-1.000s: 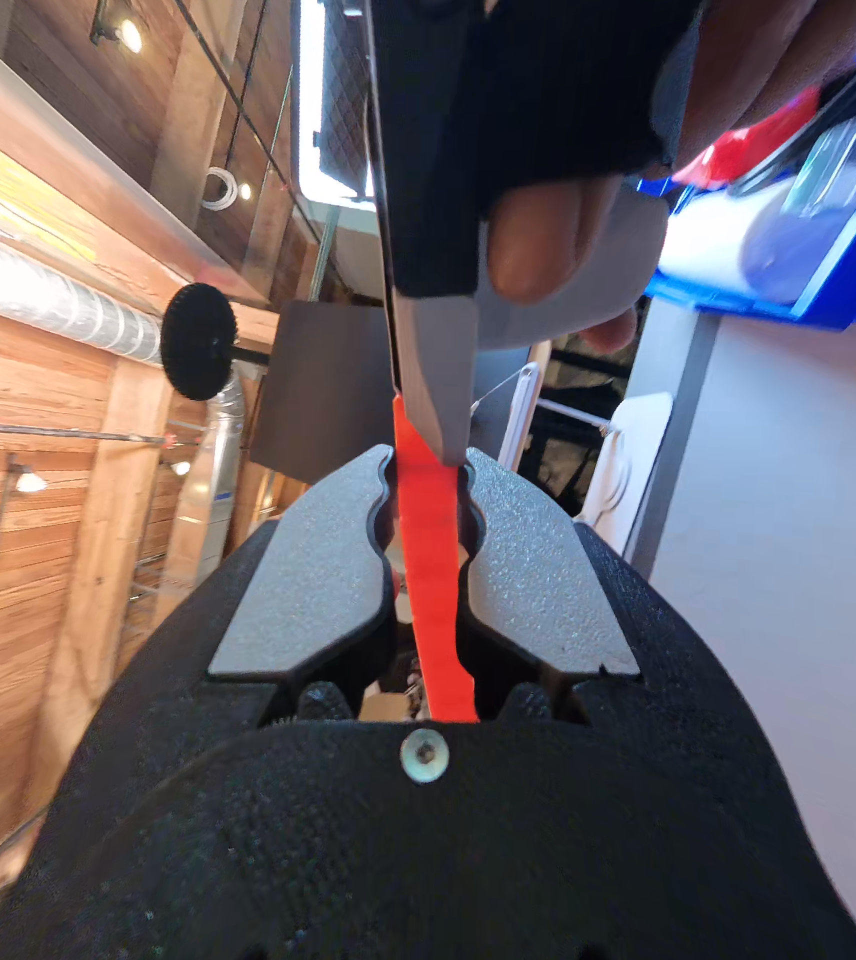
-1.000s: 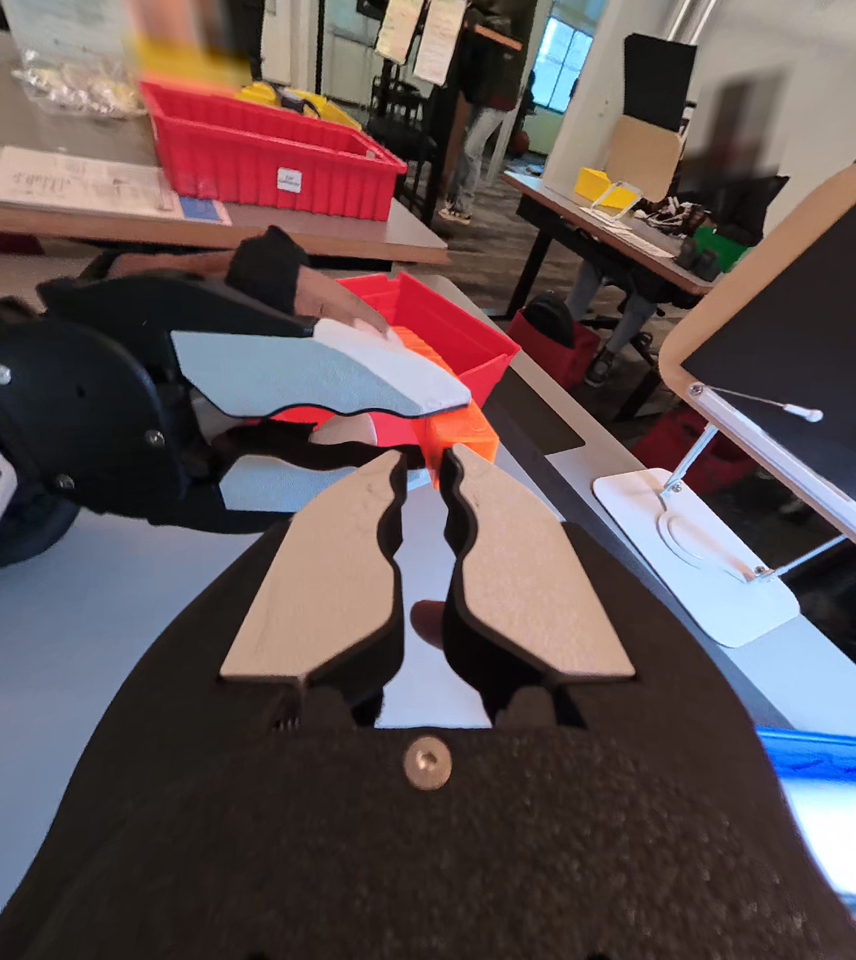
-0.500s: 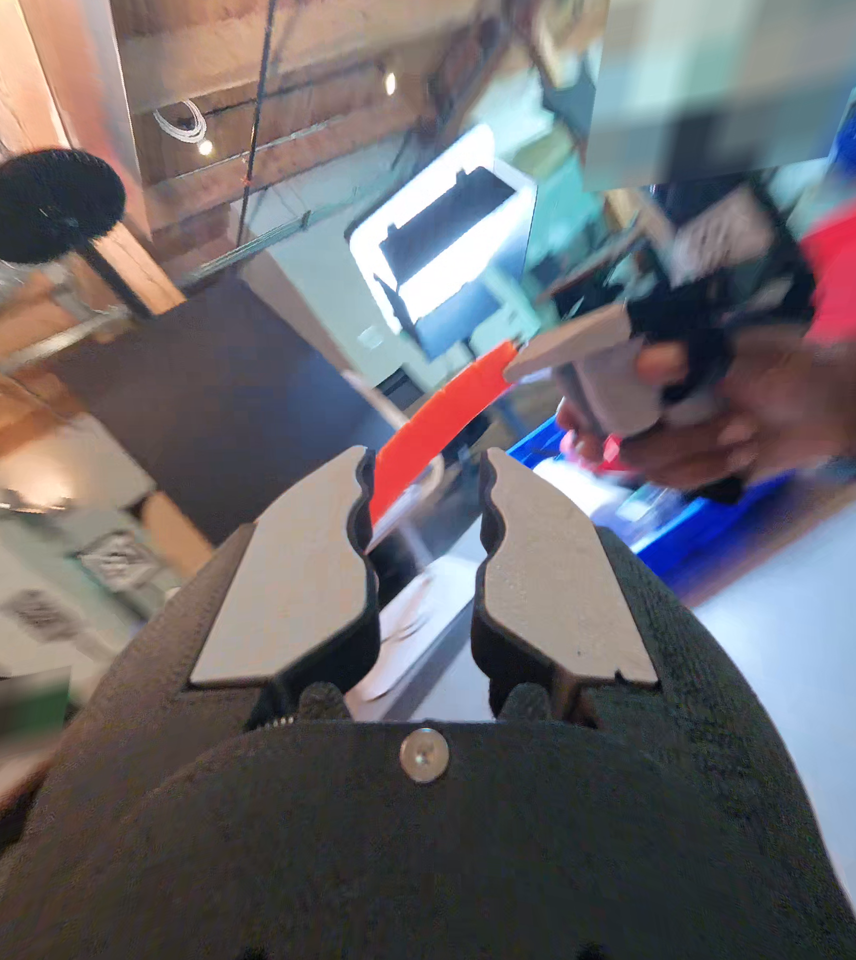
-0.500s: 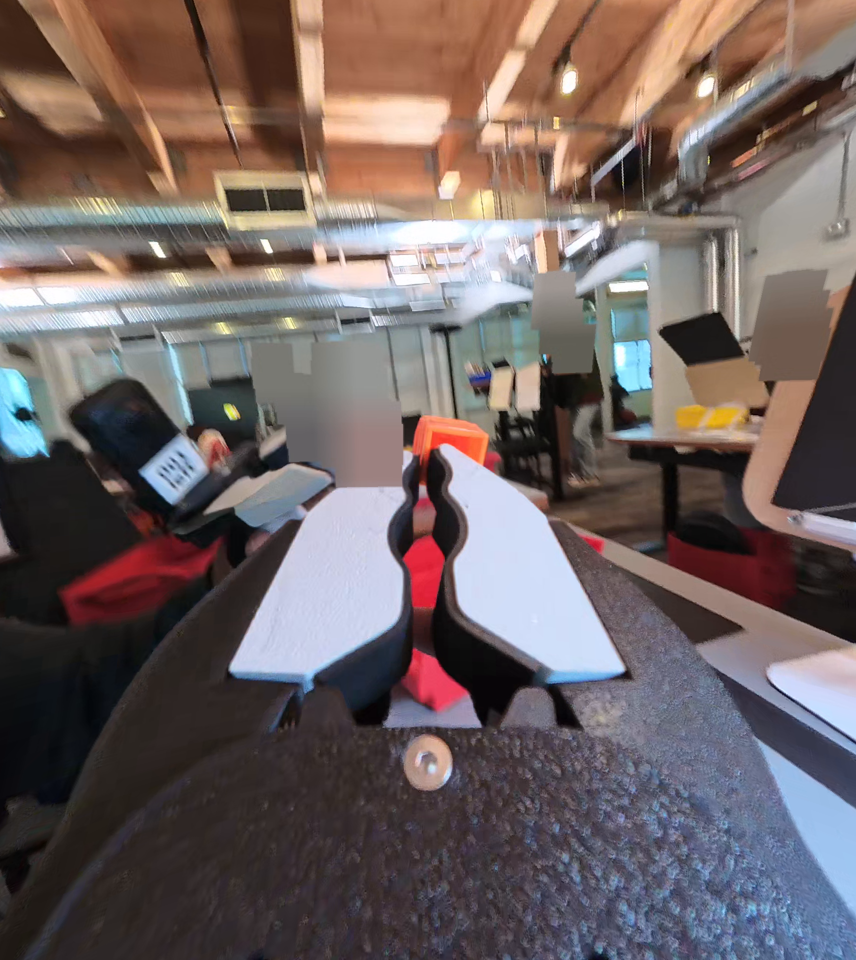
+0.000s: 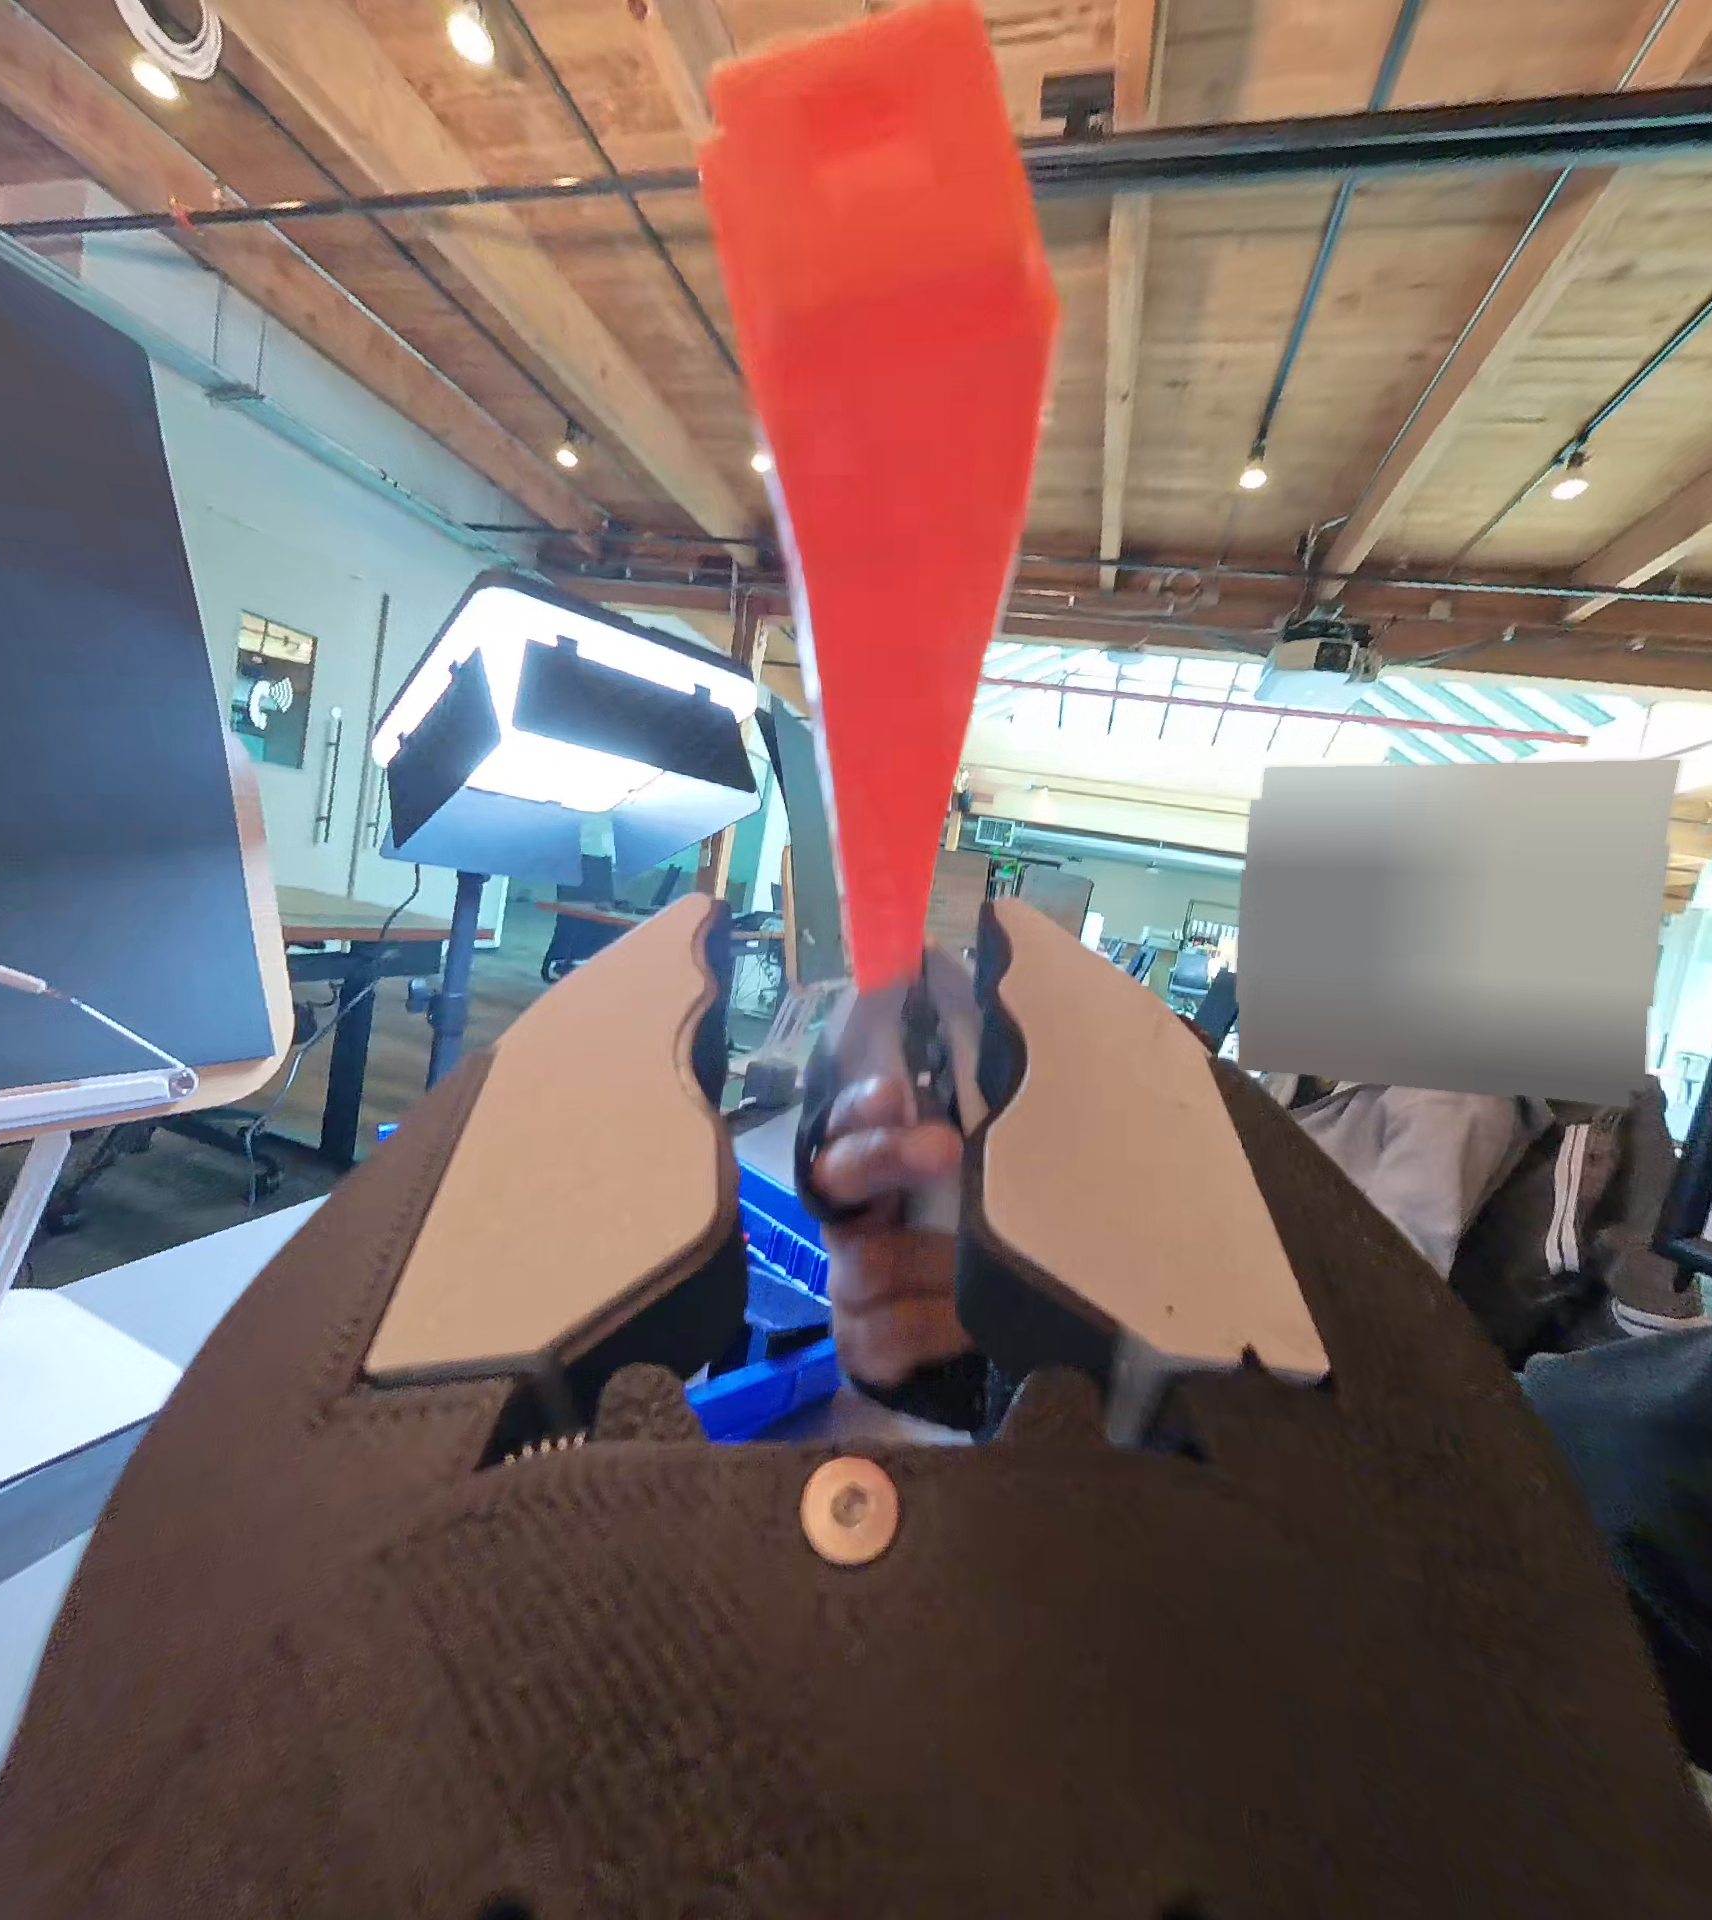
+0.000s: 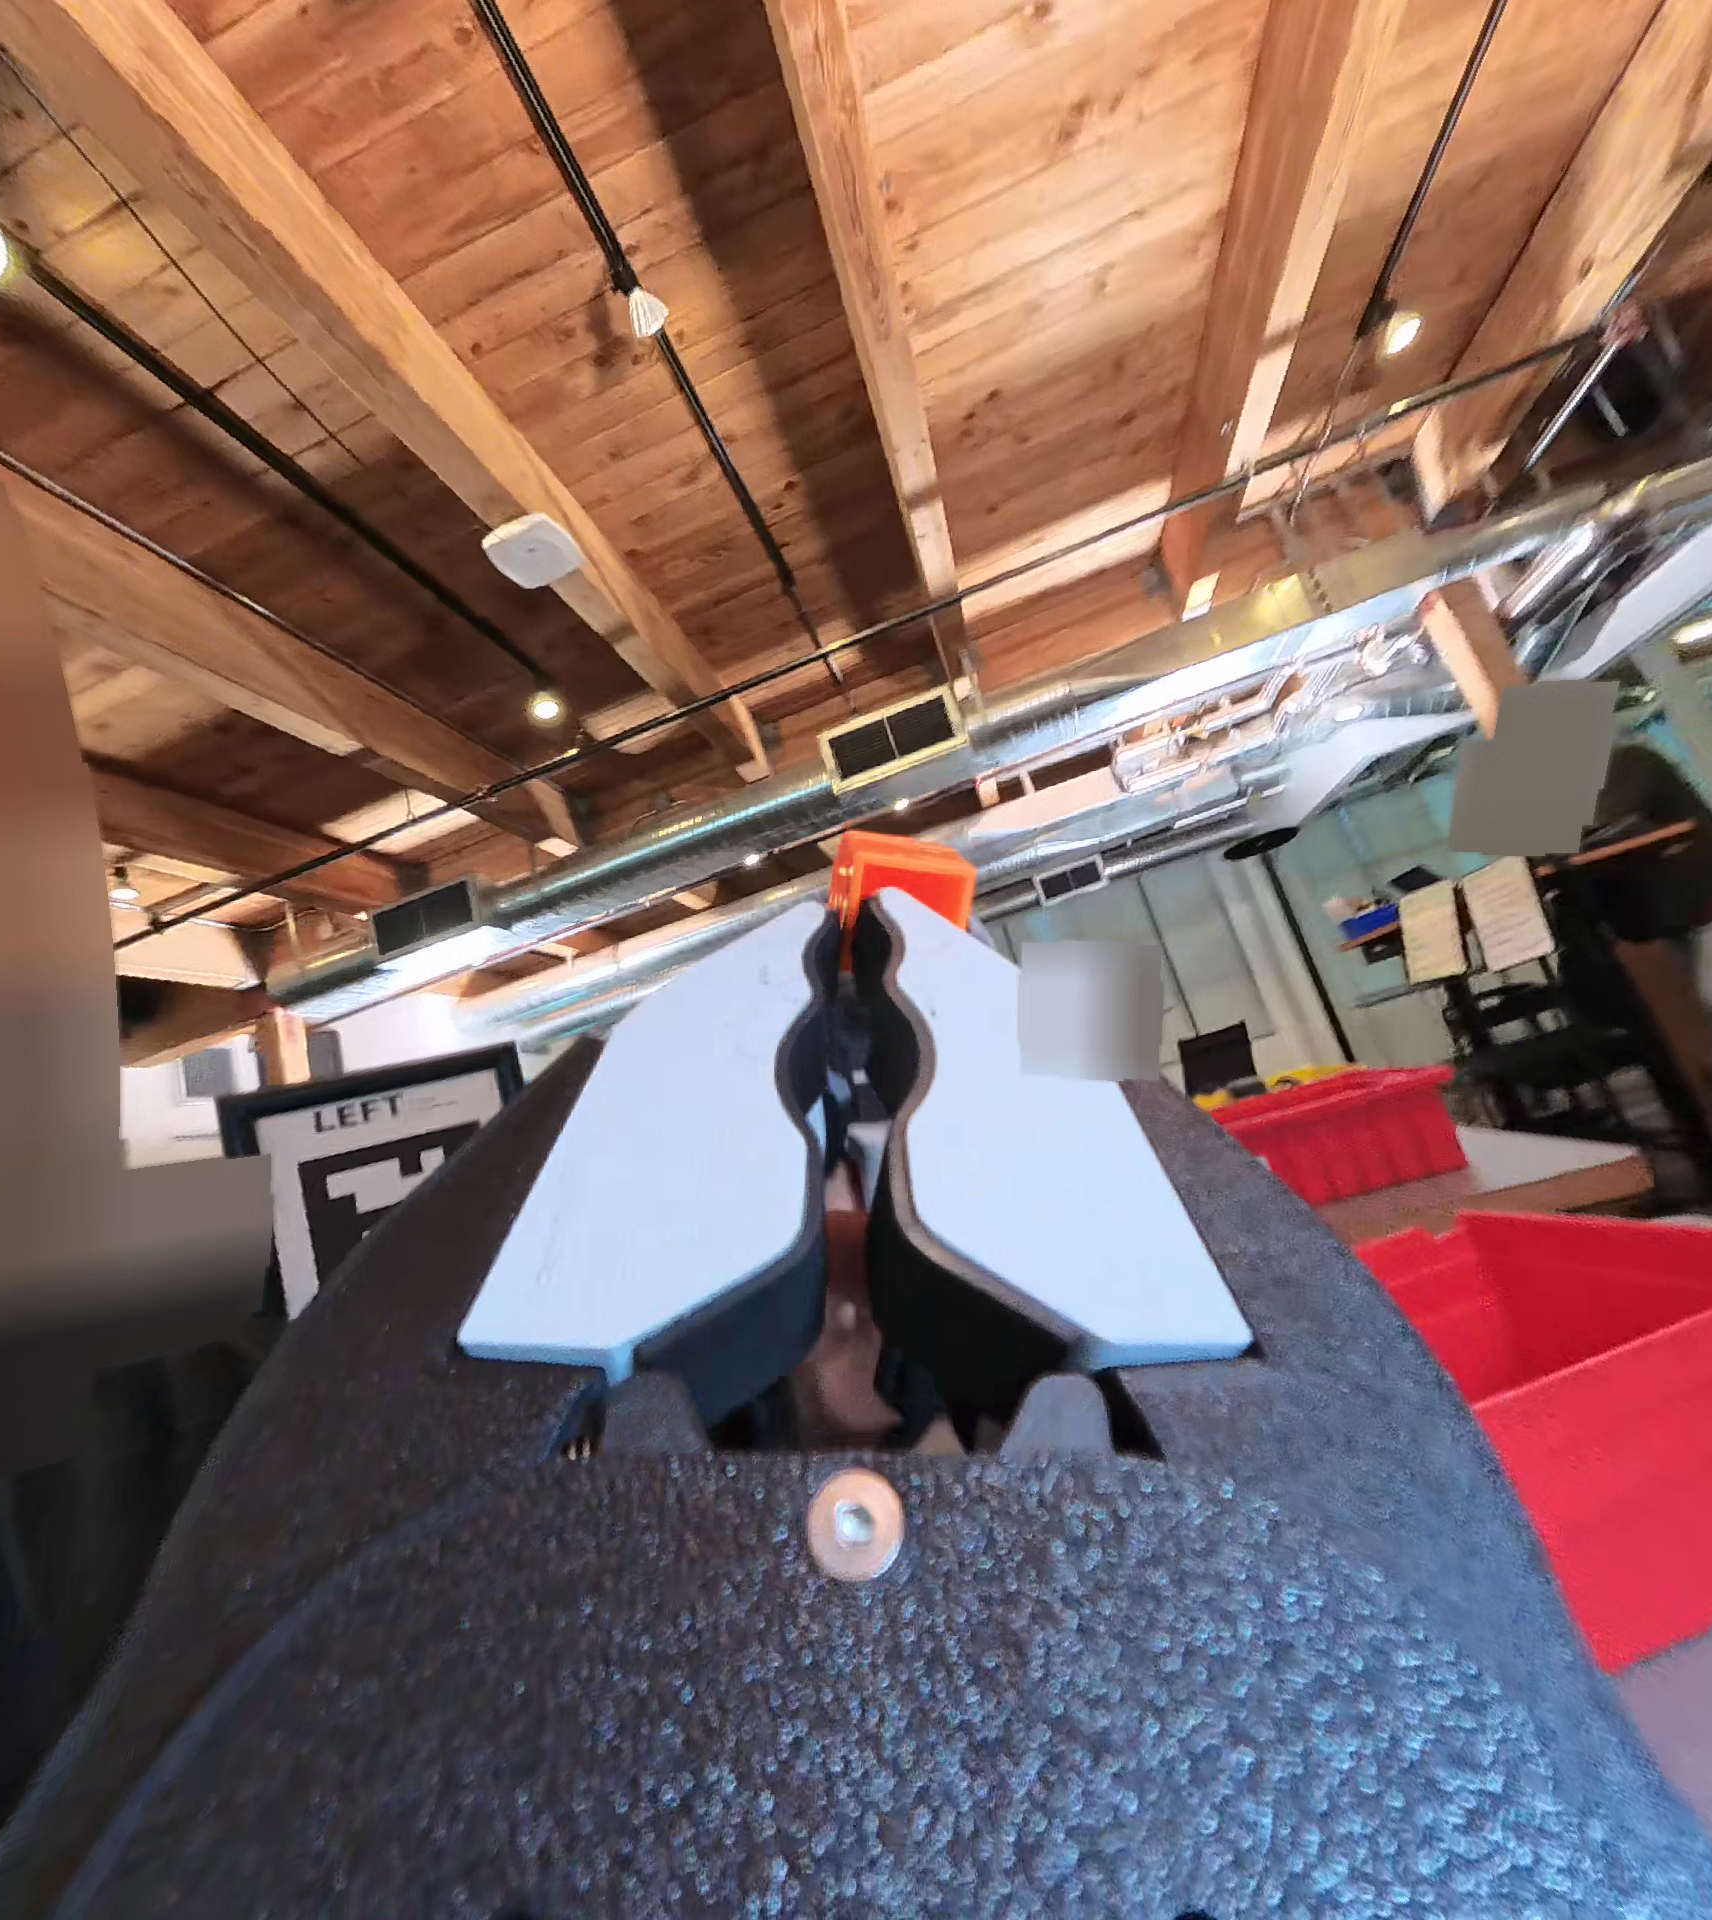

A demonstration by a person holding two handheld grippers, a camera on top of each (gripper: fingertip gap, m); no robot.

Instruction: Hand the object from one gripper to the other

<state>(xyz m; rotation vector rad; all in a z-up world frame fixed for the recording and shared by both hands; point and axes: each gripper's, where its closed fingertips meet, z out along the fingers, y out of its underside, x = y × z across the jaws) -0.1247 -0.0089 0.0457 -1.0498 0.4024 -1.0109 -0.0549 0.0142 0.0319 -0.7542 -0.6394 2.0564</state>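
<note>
Raised toward the wooden ceiling, the right tool [image 6: 860, 914] clamps the lower end of the upright orange object [image 5: 883, 499], while the left tool [image 5: 847, 971], which gripped it a second ago, now stands open and empty facing it.

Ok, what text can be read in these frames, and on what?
Marker board, black-framed: one short printed word, legible, not quoted here.
Sheets on a stand: too small to read.
Wall sign: too small to read.
</note>
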